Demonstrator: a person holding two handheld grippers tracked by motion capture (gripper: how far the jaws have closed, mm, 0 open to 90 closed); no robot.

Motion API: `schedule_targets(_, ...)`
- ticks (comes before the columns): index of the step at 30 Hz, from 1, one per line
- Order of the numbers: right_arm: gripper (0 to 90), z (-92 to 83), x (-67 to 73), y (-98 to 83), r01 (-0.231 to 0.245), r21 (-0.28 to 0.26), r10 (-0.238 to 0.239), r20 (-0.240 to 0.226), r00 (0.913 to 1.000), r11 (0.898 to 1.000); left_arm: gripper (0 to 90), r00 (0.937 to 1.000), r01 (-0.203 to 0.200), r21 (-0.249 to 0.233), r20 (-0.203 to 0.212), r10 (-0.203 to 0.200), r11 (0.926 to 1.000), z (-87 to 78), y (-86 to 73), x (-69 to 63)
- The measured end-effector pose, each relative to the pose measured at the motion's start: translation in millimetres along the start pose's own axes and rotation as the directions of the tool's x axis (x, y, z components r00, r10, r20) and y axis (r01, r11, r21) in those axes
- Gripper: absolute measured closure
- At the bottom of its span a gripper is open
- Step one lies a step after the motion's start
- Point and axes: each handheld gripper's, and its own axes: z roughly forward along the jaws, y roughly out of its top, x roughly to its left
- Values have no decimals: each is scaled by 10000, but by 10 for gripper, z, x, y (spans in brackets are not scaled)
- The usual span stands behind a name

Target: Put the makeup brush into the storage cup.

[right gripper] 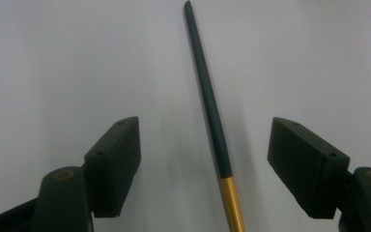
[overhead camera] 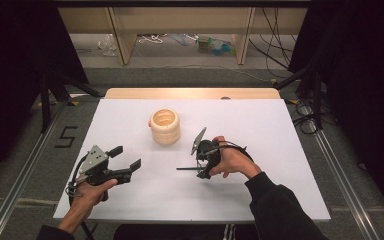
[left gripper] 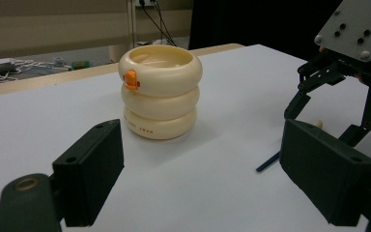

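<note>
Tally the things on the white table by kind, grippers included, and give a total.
Cream ring-shaped holder: 1
Dark pencil with gold end: 1
Hand-held grippers: 2, left gripper and right gripper
Total: 4

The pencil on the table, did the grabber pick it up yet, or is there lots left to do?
Not yet. The pencil lies flat on the white table. The right gripper points down over it, jaws open on either side with gaps, so nothing is gripped. The left gripper waits open, facing the cream ringed cup, which stands upright. Left to do: closing on the pencil, lifting it, perhaps putting it in the cup.
</note>
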Motion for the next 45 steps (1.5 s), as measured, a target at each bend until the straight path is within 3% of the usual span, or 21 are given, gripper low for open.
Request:
schedule_targets(15, 349, 96, -68, 19, 68, 508, -69, 28, 10000, 9987, 155, 10000, -58, 10, 42, 58, 10000, -3, 5, 0)
schedule_targets(16, 356, 97, -94, 17, 407, 576, -413, 88, 9991, 9975, 155, 10000, -52, -2, 44, 52, 10000, -2, 5, 1)
schedule_targets(17, 362, 102, -103, 21, 456, 618, -458, 25, 9989, 9970, 155, 10000, -33, -3, 34, 33, 10000, -1, 4, 1)
schedule_targets(20, 388, 130, -85, 44, 110, 599, -101, -151, 9998, 9981, 155, 10000, -36, 25, 15, 36, 10000, 1, 4, 2)
schedule_targets(23, 400, 141, -90, 53, 137, 630, -124, -199, 9997, 9979, 155, 9999, -72, -33, 83, 72, 10000, 4, 5, 3)
schedule_targets(27, 414, 151, -115, 59, 493, 828, -486, -115, 9988, 9953, 155, 10000, -66, 5, 58, 66, 10000, -4, 8, 0)
schedule_targets(28, 427, 160, -100, 65, 152, 770, -130, -288, 9995, 9969, 155, 10000, -51, 1, 74, 51, 10000, -3, 8, 2)
schedule_targets(37, 465, 198, -127, 70, -66, 930, 105, -419, 9991, 9956, 155, 9999, -73, -25, 120, 73, 10000, 5, 8, 2)
schedule_targets(39, 467, 198, -138, 71, 63, 962, -27, -375, 9993, 9953, 155, 9999, -81, 26, 70, 81, 10000, -2, 10, 1)
schedule_targets(40, 474, 198, -155, 79, 351, 1109, -319, -304, 9990, 9932, 155, 9999, -84, 28, 68, 84, 10000, -1, 9, 4)
schedule_targets(43, 486, 203, -127, 98, 44, 1116, 3, -418, 9991, 9937, 155, 9999, -79, 16, 74, 79, 10000, -1, 9, 3)
schedule_targets(44, 496, 201, -144, 100, 393, 1318, -361, -267, 9990, 9905, 155, 9999, -78, 11, 77, 78, 10000, -2, 10, 2)
schedule_targets(45, 503, 202, -141, 102, 396, 1324, -364, -266, 9990, 9904, 155, 9999, -78, 11, 77, 78, 10000, -2, 10, 2)
